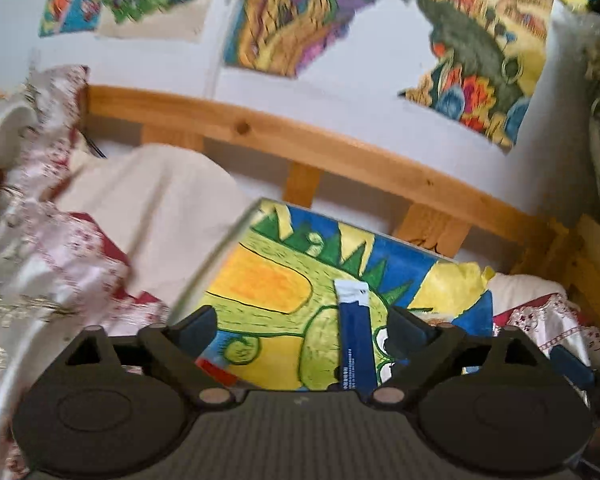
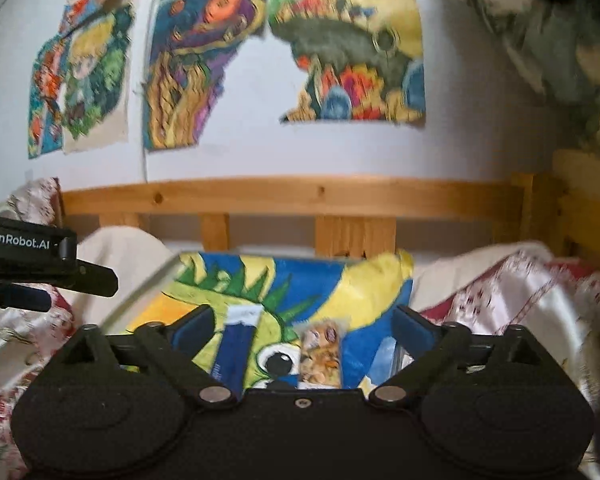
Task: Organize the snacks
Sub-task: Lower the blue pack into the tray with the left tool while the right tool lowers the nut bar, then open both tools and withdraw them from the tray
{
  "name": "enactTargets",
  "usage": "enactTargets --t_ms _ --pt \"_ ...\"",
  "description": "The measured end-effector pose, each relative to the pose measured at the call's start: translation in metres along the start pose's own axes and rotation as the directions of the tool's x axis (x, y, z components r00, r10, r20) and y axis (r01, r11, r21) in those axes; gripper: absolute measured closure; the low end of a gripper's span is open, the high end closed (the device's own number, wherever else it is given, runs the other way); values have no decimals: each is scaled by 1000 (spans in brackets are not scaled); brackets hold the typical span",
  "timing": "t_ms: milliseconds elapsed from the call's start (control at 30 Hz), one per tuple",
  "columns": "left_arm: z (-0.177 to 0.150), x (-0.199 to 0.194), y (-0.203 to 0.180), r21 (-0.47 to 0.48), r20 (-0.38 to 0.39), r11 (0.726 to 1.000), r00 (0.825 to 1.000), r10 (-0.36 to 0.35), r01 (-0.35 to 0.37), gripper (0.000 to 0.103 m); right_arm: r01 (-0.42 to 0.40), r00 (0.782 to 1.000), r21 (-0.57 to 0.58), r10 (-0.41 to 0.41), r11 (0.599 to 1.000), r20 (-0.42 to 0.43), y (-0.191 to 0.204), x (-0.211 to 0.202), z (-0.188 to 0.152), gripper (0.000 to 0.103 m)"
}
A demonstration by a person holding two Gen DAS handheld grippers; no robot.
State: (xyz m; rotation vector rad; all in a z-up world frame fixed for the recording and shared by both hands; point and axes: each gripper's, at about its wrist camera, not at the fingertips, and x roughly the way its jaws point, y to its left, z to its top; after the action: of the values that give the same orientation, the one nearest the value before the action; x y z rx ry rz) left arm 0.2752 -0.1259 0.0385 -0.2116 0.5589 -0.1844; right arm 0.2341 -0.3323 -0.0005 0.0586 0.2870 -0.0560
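Both grippers wide open, empty. Left gripper point(image 1: 302, 330): blue snack stick point(image 1: 356, 344) below, between its fingers, on painted board point(image 1: 260, 280). Right gripper point(image 2: 304, 330): same stick plus nut bar point(image 2: 322, 354) lying below, untouched.

Glossy foil sachet point(image 1: 354, 344), wooden rail point(image 1: 300, 140)

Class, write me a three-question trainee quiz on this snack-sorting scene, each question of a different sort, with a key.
1. True or false: the left gripper is clamped on the blue snack stick.
2. What lies right of the blue stick in the right wrist view? A) the nut bar B) a can C) an apple
3. Fill in: both snacks lie on a colourful ___.

Key: 1 false, its jaws stand open around it without pressing; 2 A; 3 painting. The right gripper is open too.
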Motion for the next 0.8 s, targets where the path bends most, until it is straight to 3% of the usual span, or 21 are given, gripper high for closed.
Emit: enactTargets --t_ms 167,333,800 --pt "-9 -44 14 58 61 998 998 -3 -1 2 11 999 16 -12 1000 35 13 -44 14 1" --pt "-25 -74 31 63 61 998 998 -9 5 1 31 998 64 -34 997 47 26 -85 15 1" --pt "-78 -130 72 72 53 997 999 1 -4 1 43 999 78 -43 996 4 69 -162 -25 1"
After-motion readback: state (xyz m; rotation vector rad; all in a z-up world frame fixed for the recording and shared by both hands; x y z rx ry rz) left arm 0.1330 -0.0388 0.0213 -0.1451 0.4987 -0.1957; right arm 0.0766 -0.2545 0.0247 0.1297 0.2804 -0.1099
